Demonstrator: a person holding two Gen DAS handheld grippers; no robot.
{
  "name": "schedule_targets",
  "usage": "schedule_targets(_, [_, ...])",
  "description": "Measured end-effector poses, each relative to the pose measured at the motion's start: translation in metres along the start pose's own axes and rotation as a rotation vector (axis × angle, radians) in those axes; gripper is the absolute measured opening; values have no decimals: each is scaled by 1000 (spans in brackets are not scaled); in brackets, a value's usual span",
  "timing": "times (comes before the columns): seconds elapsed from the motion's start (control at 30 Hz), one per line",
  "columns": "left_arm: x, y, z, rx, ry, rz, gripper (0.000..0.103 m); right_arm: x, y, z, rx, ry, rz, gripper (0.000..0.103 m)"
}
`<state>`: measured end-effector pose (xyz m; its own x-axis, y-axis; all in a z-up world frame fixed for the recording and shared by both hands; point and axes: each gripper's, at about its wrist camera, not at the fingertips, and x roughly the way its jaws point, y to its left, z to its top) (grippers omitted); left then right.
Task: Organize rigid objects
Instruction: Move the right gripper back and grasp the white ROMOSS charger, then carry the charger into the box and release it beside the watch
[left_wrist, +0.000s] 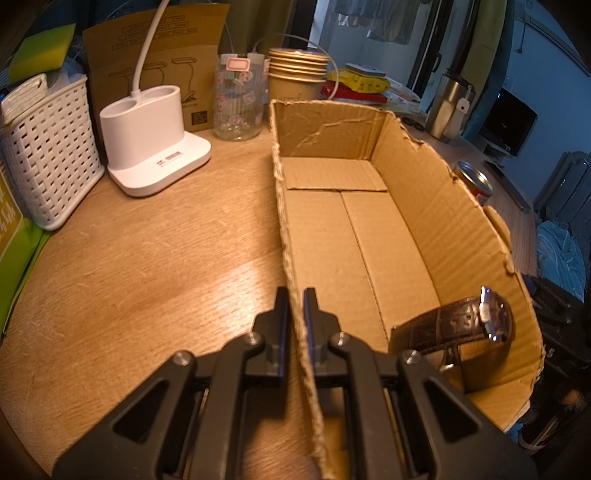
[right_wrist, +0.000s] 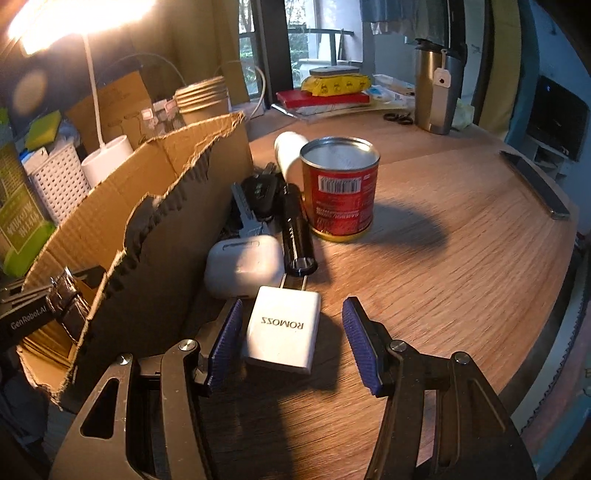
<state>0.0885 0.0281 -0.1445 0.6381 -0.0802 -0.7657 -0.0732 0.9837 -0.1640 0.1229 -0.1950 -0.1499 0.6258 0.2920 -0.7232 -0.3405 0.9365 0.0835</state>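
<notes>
We find the left gripper (left_wrist: 296, 295) clamped on the near end of the left wall of the cardboard box (left_wrist: 332, 229), its two black fingers pressed either side of the torn corrugated edge. Inside the box, in the near right corner, a watch (left_wrist: 465, 321) with a dark leather strap leans against the right wall; the rest of the box floor is bare.

We find the right gripper (right_wrist: 293, 341) with its jaws standing apart, the blue pads either side of a white charger (right_wrist: 282, 332) lying flat on the wooden table (right_wrist: 443, 277). Neither pad touches it; its prongs point away from the gripper.

Just beyond the charger, beside the outer wall of the box, lies a white earbud case (right_wrist: 242, 266). Next to it we note a black cylindrical flashlight (right_wrist: 297, 232), then a key with a black fob (right_wrist: 255, 199). A red tin can (right_wrist: 340, 188) stands upright further out, with a white cylinder (right_wrist: 290, 151) lying behind it.

At the far edge we record a steel tumbler (right_wrist: 437, 92) and a stack of books (right_wrist: 325, 98).
</notes>
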Motion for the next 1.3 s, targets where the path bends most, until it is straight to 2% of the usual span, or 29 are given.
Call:
schedule_targets(0.27, [0, 0, 0, 0, 0, 0, 8, 1, 1, -2, -15, 2, -1, 59])
schedule_targets(0.37, [0, 0, 0, 0, 0, 0, 8, 1, 2, -2, -23, -2, -8, 41])
schedule_targets(0.4, [0, 0, 0, 0, 0, 0, 8, 0, 2, -2, -24, -2, -13, 39])
schedule_targets(0.97, [0, 0, 0, 0, 0, 0, 8, -19, -7, 10, -5, -56, -23, 38])
schedule_targets(1.3, [0, 0, 0, -1, 0, 1, 8, -39, -1, 23, -17, -88, 21, 38])
